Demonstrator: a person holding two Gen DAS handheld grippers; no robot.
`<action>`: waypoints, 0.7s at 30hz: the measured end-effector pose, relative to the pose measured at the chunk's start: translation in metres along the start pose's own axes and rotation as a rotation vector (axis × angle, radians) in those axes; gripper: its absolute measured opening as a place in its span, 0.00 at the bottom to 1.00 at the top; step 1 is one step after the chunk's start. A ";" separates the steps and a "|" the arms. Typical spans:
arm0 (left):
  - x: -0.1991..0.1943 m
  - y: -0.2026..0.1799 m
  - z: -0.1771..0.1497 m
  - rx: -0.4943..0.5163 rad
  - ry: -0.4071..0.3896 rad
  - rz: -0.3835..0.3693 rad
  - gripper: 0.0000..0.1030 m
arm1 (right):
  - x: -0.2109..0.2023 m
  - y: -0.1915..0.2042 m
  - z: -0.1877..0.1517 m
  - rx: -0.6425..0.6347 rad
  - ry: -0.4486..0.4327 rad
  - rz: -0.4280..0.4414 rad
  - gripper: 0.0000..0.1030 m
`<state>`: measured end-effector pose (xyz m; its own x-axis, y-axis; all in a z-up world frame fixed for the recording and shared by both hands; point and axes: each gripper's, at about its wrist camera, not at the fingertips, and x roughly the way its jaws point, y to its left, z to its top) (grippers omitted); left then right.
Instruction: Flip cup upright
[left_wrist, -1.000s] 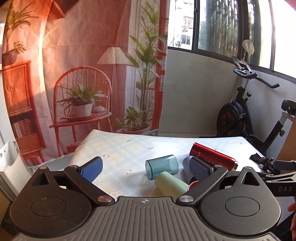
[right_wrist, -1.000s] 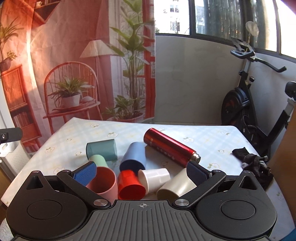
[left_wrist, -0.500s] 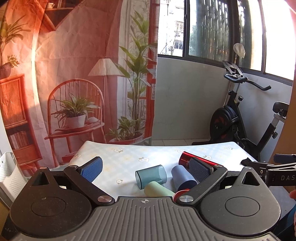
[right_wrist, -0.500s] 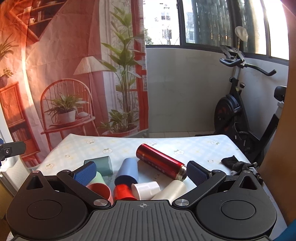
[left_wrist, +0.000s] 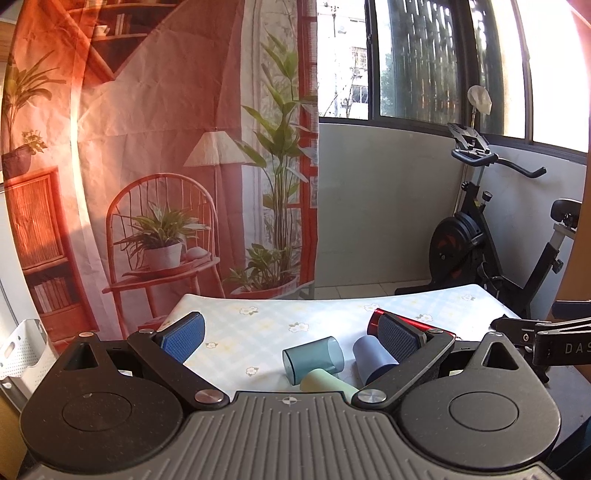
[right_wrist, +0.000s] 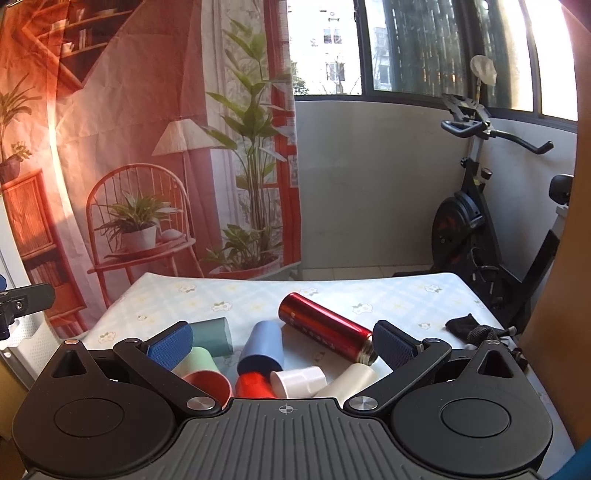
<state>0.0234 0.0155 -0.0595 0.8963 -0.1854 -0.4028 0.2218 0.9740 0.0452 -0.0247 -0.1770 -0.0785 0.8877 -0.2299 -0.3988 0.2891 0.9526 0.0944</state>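
Left claw (left_wrist: 291, 339): spread wide, holding nothing, above the tabletop's (left_wrist: 258, 314) near edge.
Right claw (right_wrist: 282, 341): spread wide, empty, over the cup pile.
Cups counted: seven, all on their sides at the tabletop's near middle — teal (right_wrist: 212, 336), pale green (right_wrist: 195, 363), pink (right_wrist: 207, 386), blue (right_wrist: 262, 349), red (right_wrist: 255, 386), white (right_wrist: 297, 380), cream (right_wrist: 345, 380).
Flasks: one red flask (right_wrist: 325, 332), lying just behind the cups.
Writing: "DAS" on the right tool's arm (left_wrist: 569, 347); flask lettering unreadable.
Around: black cloth (right_wrist: 471, 330) at right; exercise bike (right_wrist: 476, 221) beyond; white basket (left_wrist: 20, 350) at left.

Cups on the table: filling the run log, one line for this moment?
left gripper open | right gripper open | cups lying, none grasped
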 end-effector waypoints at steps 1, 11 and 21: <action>0.000 0.000 0.001 0.002 -0.001 0.001 0.98 | 0.000 0.000 0.000 0.001 -0.001 0.001 1.00; -0.005 0.000 0.002 0.001 -0.013 0.003 0.98 | -0.007 -0.001 0.003 0.011 -0.029 -0.005 1.00; -0.004 0.003 0.002 -0.026 -0.009 0.004 0.98 | -0.011 -0.001 0.002 0.016 -0.048 -0.009 1.00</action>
<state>0.0211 0.0190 -0.0558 0.9005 -0.1831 -0.3944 0.2086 0.9778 0.0224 -0.0343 -0.1762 -0.0721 0.9010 -0.2483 -0.3557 0.3027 0.9472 0.1055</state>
